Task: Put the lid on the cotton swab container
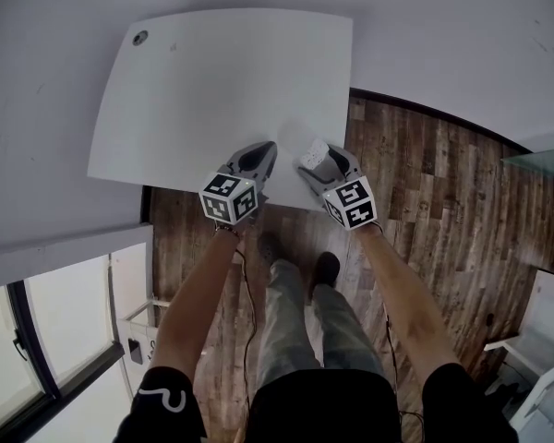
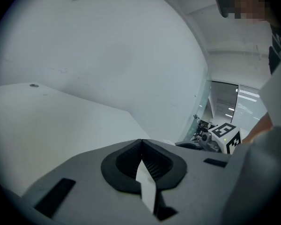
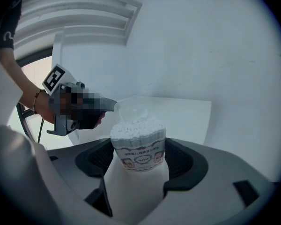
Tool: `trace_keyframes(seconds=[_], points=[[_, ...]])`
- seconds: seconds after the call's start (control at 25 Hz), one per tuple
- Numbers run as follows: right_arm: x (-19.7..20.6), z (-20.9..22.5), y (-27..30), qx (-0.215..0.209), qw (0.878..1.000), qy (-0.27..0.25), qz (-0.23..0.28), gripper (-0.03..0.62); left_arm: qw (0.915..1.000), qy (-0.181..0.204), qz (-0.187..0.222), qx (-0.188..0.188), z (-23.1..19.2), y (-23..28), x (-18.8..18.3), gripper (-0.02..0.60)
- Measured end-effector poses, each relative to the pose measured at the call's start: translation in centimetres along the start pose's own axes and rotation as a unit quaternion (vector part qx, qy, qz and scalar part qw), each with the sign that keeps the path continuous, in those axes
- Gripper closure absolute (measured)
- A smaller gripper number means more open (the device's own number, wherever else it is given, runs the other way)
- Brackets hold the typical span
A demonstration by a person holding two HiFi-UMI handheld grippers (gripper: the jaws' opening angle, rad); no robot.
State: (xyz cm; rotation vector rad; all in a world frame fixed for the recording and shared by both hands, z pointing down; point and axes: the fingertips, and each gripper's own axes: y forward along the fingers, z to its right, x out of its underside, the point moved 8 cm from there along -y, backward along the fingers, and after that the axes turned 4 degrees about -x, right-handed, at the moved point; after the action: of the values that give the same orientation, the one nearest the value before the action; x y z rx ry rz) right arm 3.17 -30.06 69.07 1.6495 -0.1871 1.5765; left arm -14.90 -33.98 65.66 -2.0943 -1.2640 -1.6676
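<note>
The cotton swab container [image 3: 138, 142] stands upright at the near edge of the white table [image 1: 212, 90], open and packed with white swabs. The right claw [image 3: 139, 149] grasps it, one jaw against each side. Just above the container hangs the clear lid [image 3: 133, 109], pinched at its rim by the clenched left claw [image 2: 141, 142], which reaches in from the container's left.

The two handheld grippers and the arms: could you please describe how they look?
Both the left gripper and right gripper are grey with black ridged pads and carry a cube of black-and-white square markers. A thin cable hangs down; short sleeves are black.
</note>
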Motion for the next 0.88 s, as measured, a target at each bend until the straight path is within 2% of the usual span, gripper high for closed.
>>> trace_keyframes(seconds=[0.2,0.4,0.68,0.88], points=[[0.1,0.0,0.0,0.0,1.0,0.001,0.002,0.238,0.9999,-0.004,-0.005,0.009,-0.4,1.4,-0.1,0.557],[0.0,0.0,0.1,-0.002,1.0,0.004,0.005,0.238,0.9996,-0.006,0.011,0.025,0.2,2.0,-1.1,0.557],[0.2,0.2,0.1,-0.007,1.0,0.006,0.006,0.238,0.9991,-0.015,0.013,0.038,1.1,2.5,-1.1,0.557],[0.2,0.2,0.2,-0.008,1.0,0.006,0.007,0.238,0.9971,-0.024,0.036,0.063,2.6,2.6,-2.0,0.557]])
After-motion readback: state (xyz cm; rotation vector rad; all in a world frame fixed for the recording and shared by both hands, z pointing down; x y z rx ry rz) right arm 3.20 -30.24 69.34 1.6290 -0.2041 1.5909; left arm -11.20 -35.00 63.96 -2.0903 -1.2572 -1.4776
